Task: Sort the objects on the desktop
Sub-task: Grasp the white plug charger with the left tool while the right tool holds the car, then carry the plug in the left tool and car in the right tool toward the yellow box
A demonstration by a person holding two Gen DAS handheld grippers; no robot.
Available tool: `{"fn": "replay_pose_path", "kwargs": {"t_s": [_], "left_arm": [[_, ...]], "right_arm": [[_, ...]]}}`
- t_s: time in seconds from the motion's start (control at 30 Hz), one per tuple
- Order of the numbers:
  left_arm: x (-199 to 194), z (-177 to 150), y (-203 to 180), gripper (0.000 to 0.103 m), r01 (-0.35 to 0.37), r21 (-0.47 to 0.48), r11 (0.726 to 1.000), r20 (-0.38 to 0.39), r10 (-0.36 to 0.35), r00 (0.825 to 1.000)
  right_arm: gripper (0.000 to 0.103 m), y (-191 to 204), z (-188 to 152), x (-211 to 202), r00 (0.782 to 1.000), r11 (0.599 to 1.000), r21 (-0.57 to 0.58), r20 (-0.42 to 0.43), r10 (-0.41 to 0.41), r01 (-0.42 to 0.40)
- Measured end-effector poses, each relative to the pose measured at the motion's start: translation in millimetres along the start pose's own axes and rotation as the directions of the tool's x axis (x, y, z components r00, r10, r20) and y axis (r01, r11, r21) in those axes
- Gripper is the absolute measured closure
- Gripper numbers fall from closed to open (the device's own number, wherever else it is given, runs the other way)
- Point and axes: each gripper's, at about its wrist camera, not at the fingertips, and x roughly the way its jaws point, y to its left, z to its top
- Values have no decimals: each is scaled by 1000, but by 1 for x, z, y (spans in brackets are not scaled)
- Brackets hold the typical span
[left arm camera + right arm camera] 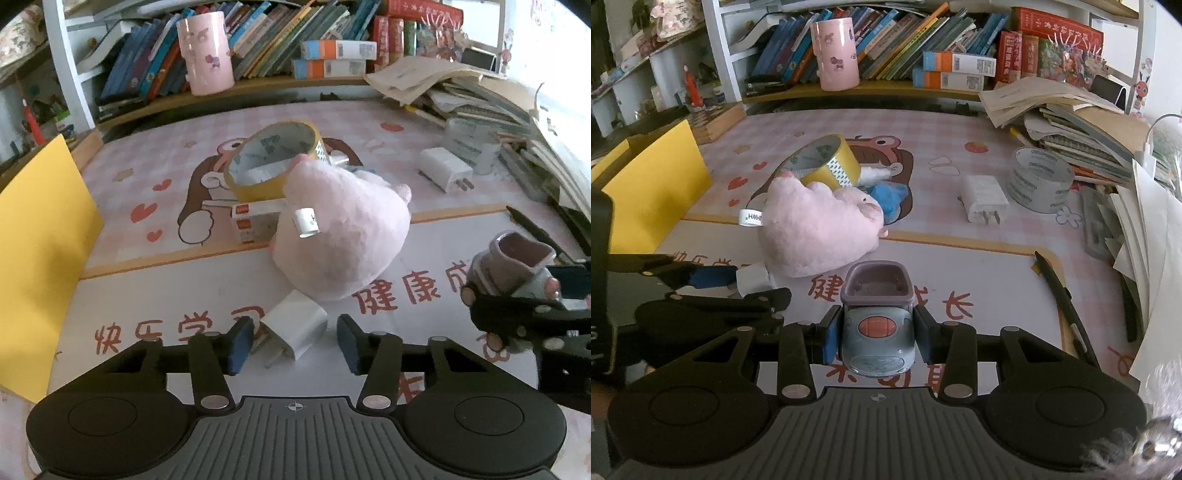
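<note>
My left gripper (295, 341) is open, its blue pads either side of a white plug charger (295, 328) lying on the desk mat; the left pad touches it, the right pad stands apart. A pink plush toy (341, 230) lies just beyond it, with a yellow tape roll (275, 160) and a small orange-white box (255, 221) behind. My right gripper (877, 334) is shut on a blue-grey toy car (875, 325) with a purple open tub, held low over the mat. The car and right gripper also show in the left wrist view (517, 269).
A yellow box (37, 251) stands at the left. A second white charger (984, 197), a clear tape roll (1039, 179) and a black pen (1067, 310) lie on the right. Stacked books and papers (1071, 122) crowd the right edge. A pink cup (834, 55) stands on the bookshelf.
</note>
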Motion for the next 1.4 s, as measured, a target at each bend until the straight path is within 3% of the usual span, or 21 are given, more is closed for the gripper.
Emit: {"fn": "replay_pose_path", "kwargs": {"t_s": [0.1, 0.23, 0.57, 0.8, 1.03, 1.4], "left_arm": [[-1, 0, 3, 68, 25, -21, 999, 1, -25, 1000], [-8, -1, 6, 68, 13, -25, 1000, 14, -12, 1000], [-74, -14, 41, 68, 47, -91, 995, 120, -36, 992], [-100, -35, 62, 68, 54, -90, 994, 124, -43, 991], [-124, -47, 85, 68, 43, -55, 998, 168, -33, 985], [-153, -95, 145, 68, 37, -85, 996, 145, -24, 989]], "right_arm": [[66, -1, -1, 0, 1000, 1000, 0, -4, 4, -4], [66, 1, -1, -2, 1000, 1000, -9, 9, 12, -12], [65, 18, -2, -14, 998, 999, -27, 56, 32, -31], [65, 42, -3, -32, 993, 996, -69, 108, 55, -47], [65, 79, -5, -43, 988, 994, -82, 130, 80, -70], [65, 153, -25, -46, 991, 993, -77, 94, 98, -91]]}}
